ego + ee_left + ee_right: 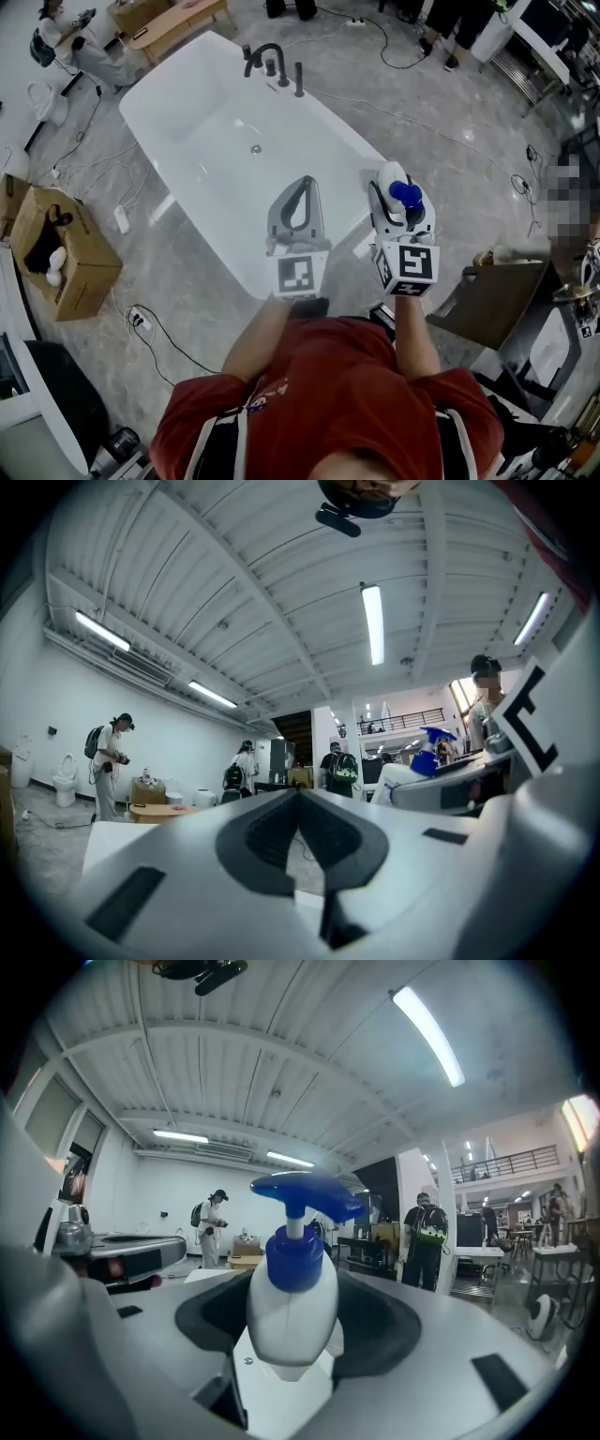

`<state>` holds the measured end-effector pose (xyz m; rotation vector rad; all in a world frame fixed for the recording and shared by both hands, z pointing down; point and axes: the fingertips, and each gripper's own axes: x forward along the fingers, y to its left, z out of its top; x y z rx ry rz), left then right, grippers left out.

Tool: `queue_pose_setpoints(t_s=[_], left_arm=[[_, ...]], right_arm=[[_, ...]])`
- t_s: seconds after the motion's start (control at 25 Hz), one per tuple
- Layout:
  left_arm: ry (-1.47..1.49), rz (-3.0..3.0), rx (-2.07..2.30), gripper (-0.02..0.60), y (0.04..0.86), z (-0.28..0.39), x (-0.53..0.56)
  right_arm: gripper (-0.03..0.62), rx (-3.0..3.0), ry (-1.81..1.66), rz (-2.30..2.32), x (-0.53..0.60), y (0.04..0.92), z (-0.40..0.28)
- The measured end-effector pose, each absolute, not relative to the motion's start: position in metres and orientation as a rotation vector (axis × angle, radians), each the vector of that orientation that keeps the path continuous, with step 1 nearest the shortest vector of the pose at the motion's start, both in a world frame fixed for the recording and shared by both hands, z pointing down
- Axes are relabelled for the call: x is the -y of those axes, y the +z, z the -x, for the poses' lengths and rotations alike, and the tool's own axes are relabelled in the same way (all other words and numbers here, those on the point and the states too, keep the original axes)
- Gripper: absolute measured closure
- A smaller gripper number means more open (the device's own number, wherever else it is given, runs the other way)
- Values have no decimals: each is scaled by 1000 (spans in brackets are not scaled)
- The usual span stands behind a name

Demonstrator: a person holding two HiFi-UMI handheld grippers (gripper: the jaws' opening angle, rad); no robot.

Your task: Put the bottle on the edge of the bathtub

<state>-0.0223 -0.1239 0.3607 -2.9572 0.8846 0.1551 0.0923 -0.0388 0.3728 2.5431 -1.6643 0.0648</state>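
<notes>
A white bottle (403,199) with a blue pump top sits upright between the jaws of my right gripper (397,187), which is shut on it. In the right gripper view the bottle (292,1309) fills the middle, with my right gripper (300,1283) closed round its body. My left gripper (305,183) is beside it on the left, jaw tips together with nothing between them. In the left gripper view my left gripper (300,791) shows the tips meeting, and the bottle (428,757) shows at the right. Both hang over the near end of the white bathtub (349,142).
A black faucet (267,62) stands on the tub's far rim. An open cardboard box (58,251) sits on the floor at left, with cables and a power strip (141,321) near it. A brown board (492,300) lies at right. People stand at the back of the room.
</notes>
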Motion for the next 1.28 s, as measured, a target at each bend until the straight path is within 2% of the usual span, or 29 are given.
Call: queue_pose_setpoints(t_s=[0.8, 1.28], left_arm=[[177, 2922, -1120, 566, 371, 28, 224], [119, 2796, -1229, 566, 366, -58, 245]], right_arm=[[322, 1804, 33, -2402, 156, 376, -102], [322, 1953, 44, -2305, 194, 380, -194]])
